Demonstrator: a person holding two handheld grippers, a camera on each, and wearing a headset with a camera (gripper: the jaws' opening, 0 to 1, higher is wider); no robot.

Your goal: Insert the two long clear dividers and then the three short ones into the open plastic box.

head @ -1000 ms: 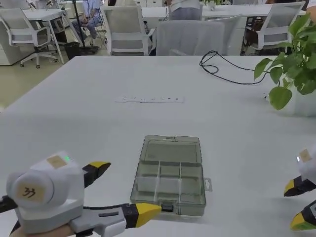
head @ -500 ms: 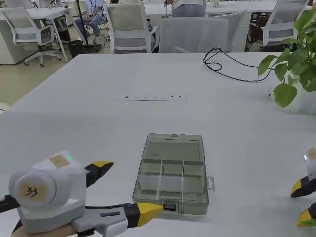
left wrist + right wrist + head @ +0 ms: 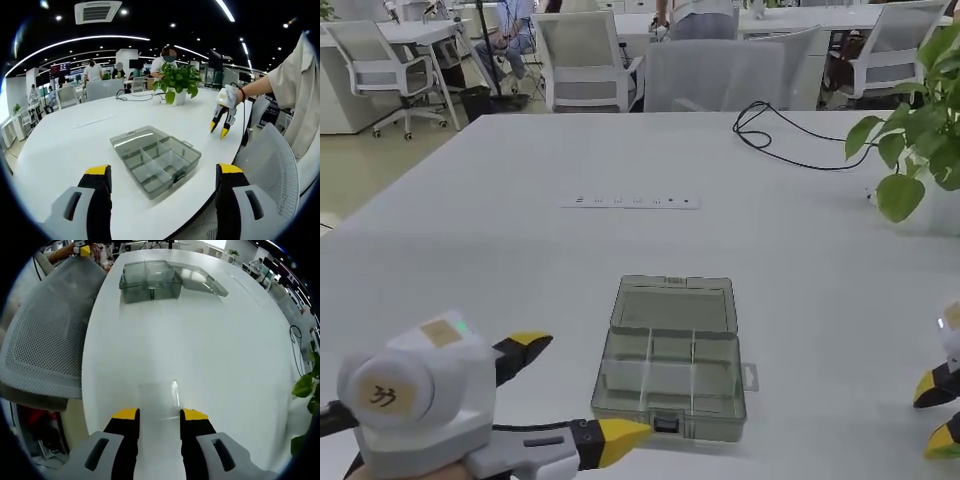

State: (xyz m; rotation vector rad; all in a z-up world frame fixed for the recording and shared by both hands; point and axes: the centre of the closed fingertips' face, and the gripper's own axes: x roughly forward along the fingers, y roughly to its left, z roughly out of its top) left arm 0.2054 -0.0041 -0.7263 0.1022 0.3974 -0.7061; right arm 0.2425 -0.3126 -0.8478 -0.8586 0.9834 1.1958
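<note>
The smoky plastic box (image 3: 670, 385) lies open near the table's front edge, with its lid (image 3: 676, 305) laid flat behind it. Clear dividers stand inside it and split it into several compartments (image 3: 156, 161). My left gripper (image 3: 582, 390) is open just left of the box's front corner, nothing between its yellow-tipped fingers (image 3: 98, 171). Off to the right, my right gripper (image 3: 938, 412) is open too and well away from the box (image 3: 149, 279). A flat clear piece (image 3: 159, 394) lies on the table just ahead of my right gripper (image 3: 159, 415).
A leafy plant (image 3: 912, 130) stands at the table's right edge, with a black cable (image 3: 772, 130) behind it. A white power strip (image 3: 630, 201) lies mid-table. Office chairs (image 3: 715, 75) line the far side. A mesh chair back (image 3: 47, 335) stands beside the table.
The headset view has shifted slightly. My right gripper has drawn a little further toward the picture's right edge. The left gripper and the box have stayed put.
</note>
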